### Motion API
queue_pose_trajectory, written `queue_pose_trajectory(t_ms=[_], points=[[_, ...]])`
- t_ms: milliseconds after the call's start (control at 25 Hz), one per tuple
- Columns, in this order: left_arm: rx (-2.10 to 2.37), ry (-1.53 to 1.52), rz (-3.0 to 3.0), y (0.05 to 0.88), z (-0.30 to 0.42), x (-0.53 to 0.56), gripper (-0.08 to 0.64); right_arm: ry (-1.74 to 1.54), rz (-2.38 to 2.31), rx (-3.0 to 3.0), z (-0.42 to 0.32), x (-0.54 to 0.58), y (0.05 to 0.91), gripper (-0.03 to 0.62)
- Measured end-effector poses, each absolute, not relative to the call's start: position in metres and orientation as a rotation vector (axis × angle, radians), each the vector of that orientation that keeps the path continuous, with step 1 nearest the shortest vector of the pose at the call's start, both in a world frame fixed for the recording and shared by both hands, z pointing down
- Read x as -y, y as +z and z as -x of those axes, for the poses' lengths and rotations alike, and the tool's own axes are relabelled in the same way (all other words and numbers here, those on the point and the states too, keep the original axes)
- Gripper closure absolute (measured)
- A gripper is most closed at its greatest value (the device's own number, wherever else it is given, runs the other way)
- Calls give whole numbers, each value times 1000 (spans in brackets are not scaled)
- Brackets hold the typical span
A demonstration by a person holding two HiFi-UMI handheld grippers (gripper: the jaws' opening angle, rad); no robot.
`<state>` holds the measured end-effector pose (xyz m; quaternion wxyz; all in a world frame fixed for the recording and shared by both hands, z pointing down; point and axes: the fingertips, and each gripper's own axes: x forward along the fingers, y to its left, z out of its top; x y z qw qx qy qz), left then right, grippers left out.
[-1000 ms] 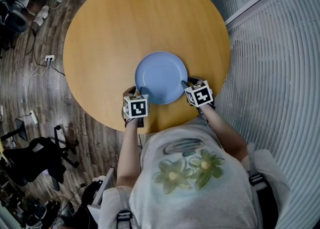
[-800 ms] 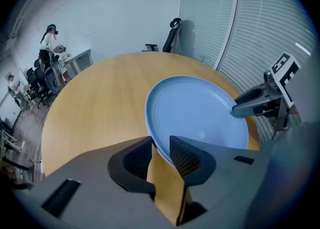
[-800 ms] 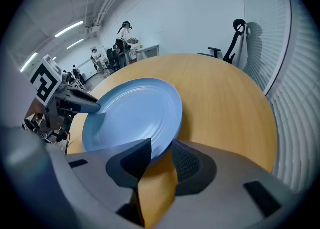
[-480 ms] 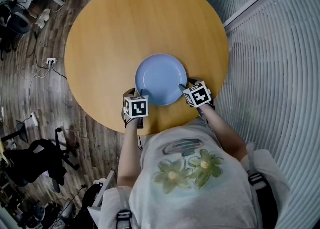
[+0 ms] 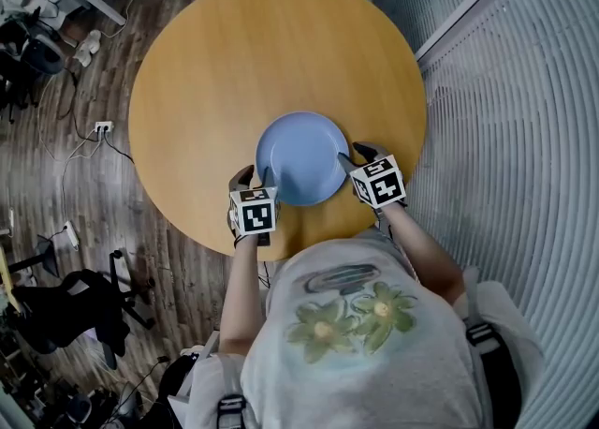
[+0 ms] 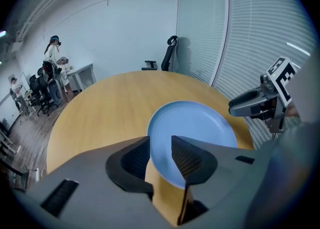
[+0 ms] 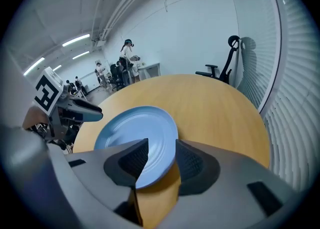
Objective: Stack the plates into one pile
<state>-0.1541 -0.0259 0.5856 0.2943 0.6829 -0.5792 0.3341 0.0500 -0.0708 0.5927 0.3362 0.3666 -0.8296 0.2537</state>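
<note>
A light blue plate [image 5: 301,157] lies on the round wooden table [image 5: 234,62], near its front edge; whether other plates lie under it I cannot tell. My left gripper [image 5: 263,178] hangs just above the plate's front left rim, my right gripper [image 5: 348,161] just above its front right rim. Both have just been opening and now stand open. In the left gripper view the plate [image 6: 200,125] shows beyond the left gripper [image 6: 161,149], its rim lying below the gap. The right gripper view shows the plate [image 7: 132,128] likewise under the right gripper [image 7: 161,154]. No pad presses on it.
Wooden floor with cables and a power strip [image 5: 103,127] lies left of the table. A ribbed wall [image 5: 505,137] runs close on the right. Office chairs [image 6: 170,55] stand behind the table, and people [image 6: 52,55] stand far off.
Both grippers have let go of the plate's rim and lifted a little off it. The plate stays where it lay on the table.
</note>
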Motion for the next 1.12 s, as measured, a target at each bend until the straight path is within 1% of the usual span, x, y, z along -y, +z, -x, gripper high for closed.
queue_pose_trajectory(t_ms=[40, 120, 200, 320, 560, 840, 1120], points=[[1552, 877, -1834, 580, 151, 28, 411, 663, -963, 2195, -48, 73, 584, 407], [1566, 854, -1866, 568, 145, 32, 414, 668, -977, 2262, -44, 76, 566, 447], [1575, 832, -1891, 555, 138, 34, 422, 659, -976, 2318, -40, 76, 550, 473], [1607, 791, -1943, 532, 127, 35, 473, 638, -929, 2406, -31, 71, 525, 489], [1609, 728, -2027, 509, 107, 29, 523, 605, -813, 2539, -17, 51, 496, 535], [1497, 646, -2107, 498, 76, 19, 540, 550, -735, 2573, -8, 32, 493, 546], [1442, 671, -2162, 499, 57, 8, 541, 525, -668, 2577, 5, 14, 495, 548]])
